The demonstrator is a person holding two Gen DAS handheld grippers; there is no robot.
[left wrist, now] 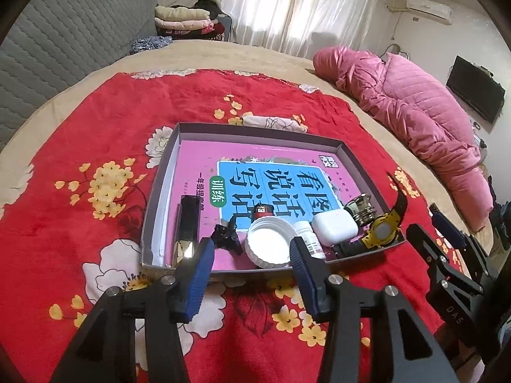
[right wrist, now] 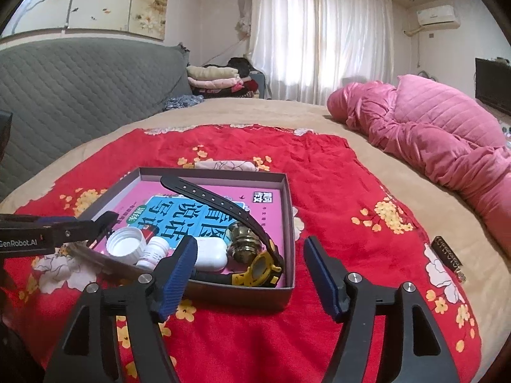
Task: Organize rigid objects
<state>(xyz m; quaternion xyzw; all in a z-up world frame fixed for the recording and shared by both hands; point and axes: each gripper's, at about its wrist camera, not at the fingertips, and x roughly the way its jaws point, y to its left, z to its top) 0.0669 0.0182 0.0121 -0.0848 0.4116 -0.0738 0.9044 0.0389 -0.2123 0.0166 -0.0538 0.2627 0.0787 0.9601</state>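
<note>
Both tongs, left (left wrist: 252, 252) and right (right wrist: 250, 263), are held apart and empty; the rigid tag (right wrist: 448, 255) is best pinched across its flat sides.

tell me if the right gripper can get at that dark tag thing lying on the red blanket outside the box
Probably yes. The right gripper is open and holds nothing, and the dark tag lies alone on the red blanket, off to its right, nothing around it.

Bed (right wrist: 335, 111) — red floral blanket (right wrist: 319, 175), shallow box (right wrist: 289, 223), pink quilt (right wrist: 431, 134) on it.
</note>
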